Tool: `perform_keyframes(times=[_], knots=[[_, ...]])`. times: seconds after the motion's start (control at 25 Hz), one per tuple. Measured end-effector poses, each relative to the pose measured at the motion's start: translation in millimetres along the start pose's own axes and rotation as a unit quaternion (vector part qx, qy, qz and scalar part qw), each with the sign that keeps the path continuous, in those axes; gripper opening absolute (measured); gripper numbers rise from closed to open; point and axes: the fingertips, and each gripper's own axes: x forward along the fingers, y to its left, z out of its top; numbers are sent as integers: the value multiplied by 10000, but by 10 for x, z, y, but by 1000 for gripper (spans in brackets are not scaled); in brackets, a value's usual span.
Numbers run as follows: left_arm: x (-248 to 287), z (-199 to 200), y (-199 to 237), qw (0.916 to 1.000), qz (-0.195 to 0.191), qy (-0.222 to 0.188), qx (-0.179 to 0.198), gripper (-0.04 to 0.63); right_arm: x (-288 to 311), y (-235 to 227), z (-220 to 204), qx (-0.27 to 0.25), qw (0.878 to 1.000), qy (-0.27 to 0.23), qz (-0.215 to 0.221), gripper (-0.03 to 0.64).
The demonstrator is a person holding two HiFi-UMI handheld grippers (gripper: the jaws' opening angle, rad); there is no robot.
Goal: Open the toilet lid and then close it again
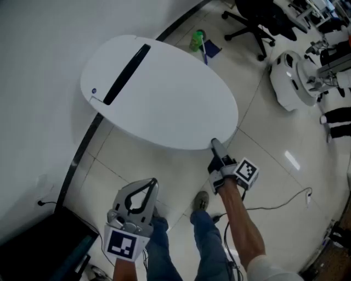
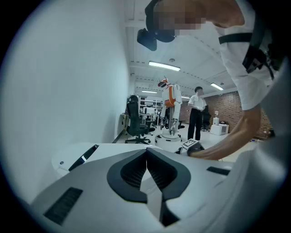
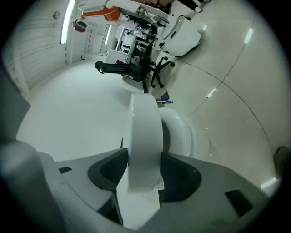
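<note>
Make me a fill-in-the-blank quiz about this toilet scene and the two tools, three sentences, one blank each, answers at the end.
1. The right tool is clamped on the front rim of the toilet lid, which is ____ in colour.
2. The left tool has its jaws together with ____ between them.
3. The office chair on the floor beyond the toilet is ____ in colour.

Missing words: white, nothing, black.

head view: toilet bowl [image 3: 184, 136] wholly beneath the lid [image 1: 164, 93], one of the right gripper [image 1: 214, 145] fingers under its rim
</note>
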Motion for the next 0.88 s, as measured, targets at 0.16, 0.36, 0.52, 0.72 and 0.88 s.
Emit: perform_keyframes(times=[0.16, 0.36, 0.52, 0.72, 0.88], knots=[[-258, 364, 59, 9999, 107, -105, 49, 0, -293, 753, -71, -354, 9992, 75, 192, 208], [-671, 887, 208, 9986, 345, -358, 172, 0, -432, 1995, -180, -836, 9928, 154, 842, 188], [-1021, 1181, 356, 9966, 578, -507, 306, 0, -259, 3016, -323, -1614, 9753, 374, 1460, 119], [-1413, 1353, 547, 9957, 736, -458, 341, 0, 239, 4054, -604, -2436, 9497, 650, 1860, 84], [-1671, 1480, 771, 9946, 855, -481, 323, 0, 729, 4771, -898, -2956, 9319, 869, 1912, 49]])
